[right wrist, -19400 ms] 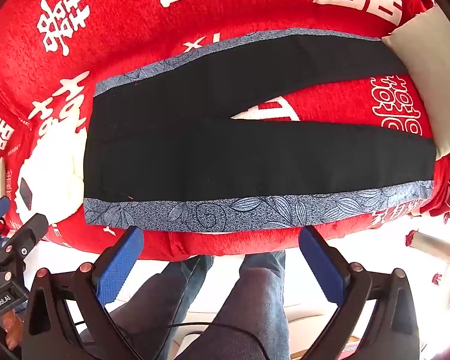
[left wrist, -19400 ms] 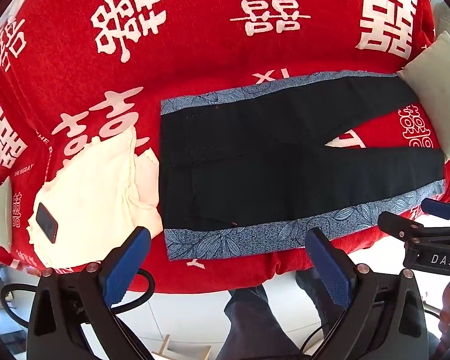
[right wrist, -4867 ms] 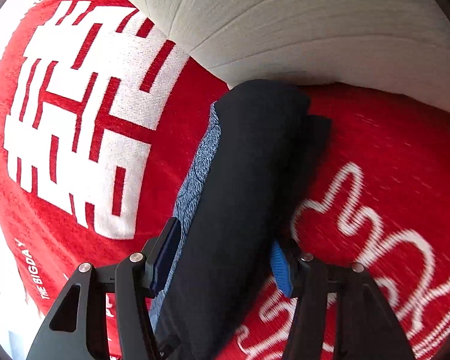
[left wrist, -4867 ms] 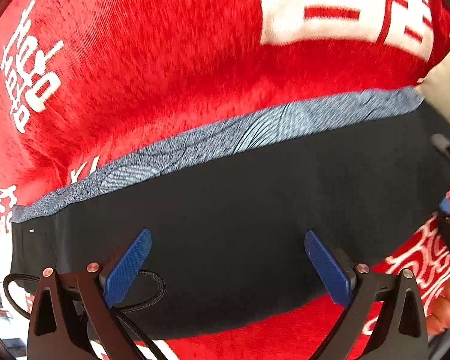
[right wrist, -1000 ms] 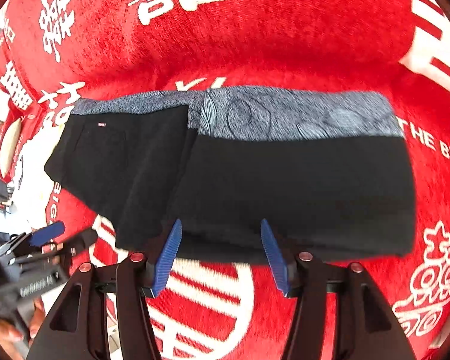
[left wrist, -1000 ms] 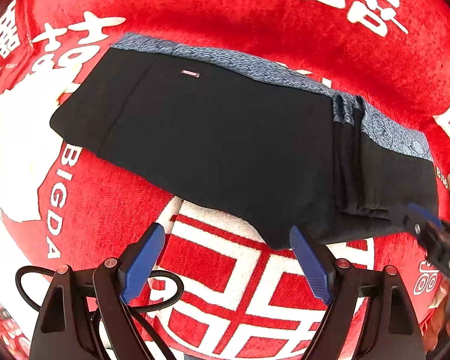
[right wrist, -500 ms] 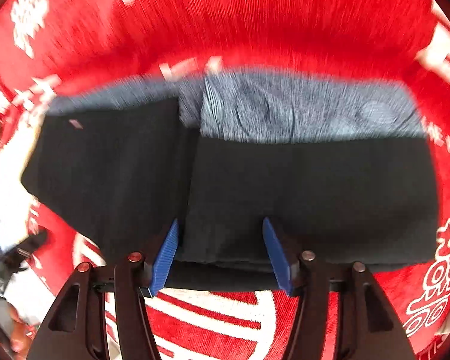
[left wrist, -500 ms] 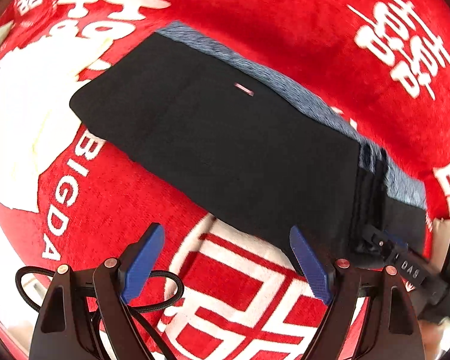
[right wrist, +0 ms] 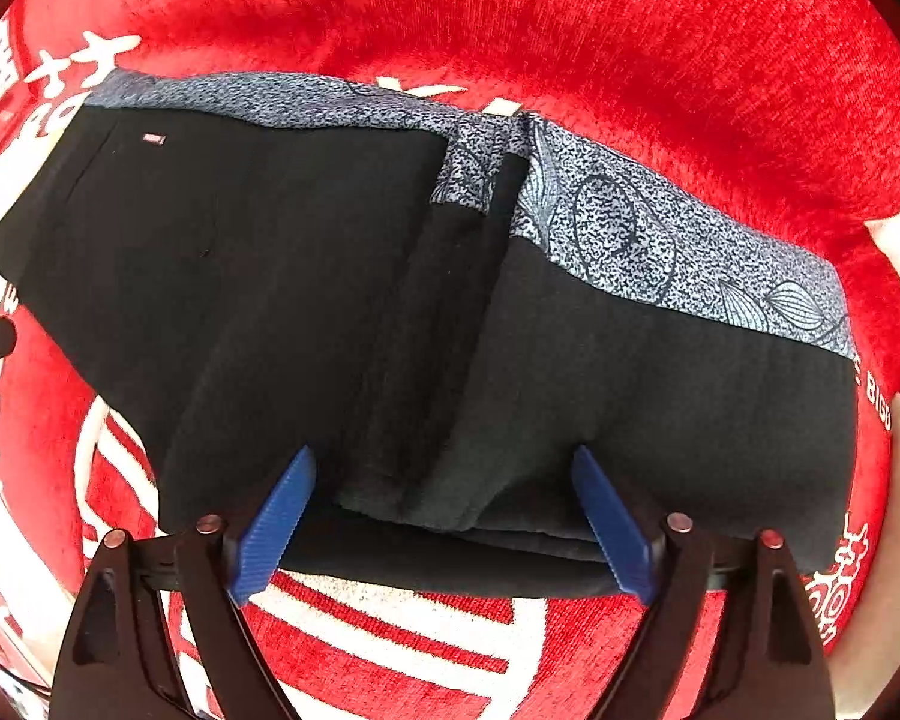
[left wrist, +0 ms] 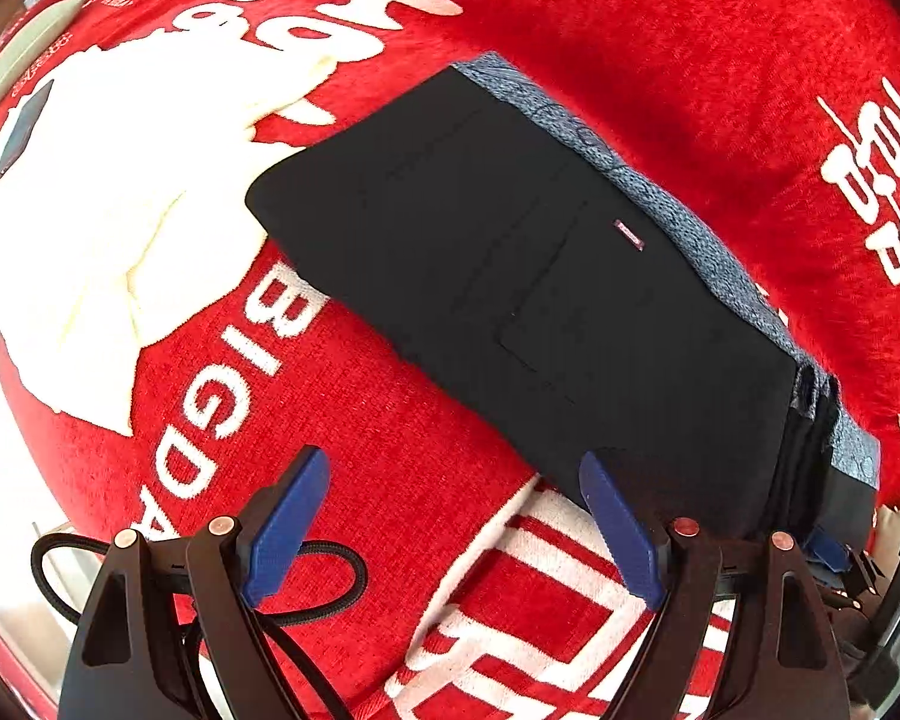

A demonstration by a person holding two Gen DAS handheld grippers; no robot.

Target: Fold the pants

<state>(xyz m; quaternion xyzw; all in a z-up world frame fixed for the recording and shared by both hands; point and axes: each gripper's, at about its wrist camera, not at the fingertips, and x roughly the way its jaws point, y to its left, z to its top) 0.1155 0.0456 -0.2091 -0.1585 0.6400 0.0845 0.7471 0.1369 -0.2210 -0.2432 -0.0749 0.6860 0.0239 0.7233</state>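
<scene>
The black pants (left wrist: pixel 528 276) with a blue-grey patterned side stripe (left wrist: pixel 708 264) lie folded on the red blanket (left wrist: pixel 354 468). In the right wrist view the pants (right wrist: pixel 306 312) show the leg ends folded back over the upper part, with the stripe (right wrist: pixel 648 240) along the far edge. My left gripper (left wrist: pixel 450 516) is open and empty, just in front of the near edge of the pants. My right gripper (right wrist: pixel 444 522) is open, with its fingers either side of the near edge at the fold. It holds nothing.
A cream folded garment (left wrist: pixel 96 222) with a dark phone (left wrist: pixel 21 129) on it lies left of the pants. The red blanket bears large white characters (left wrist: pixel 876 180). The right gripper's body (left wrist: pixel 840 558) shows at the lower right of the left wrist view.
The left gripper has swung left along the pants toward the waist end. The right gripper has moved closer to the near edge of the fold and its jaws have opened wider.
</scene>
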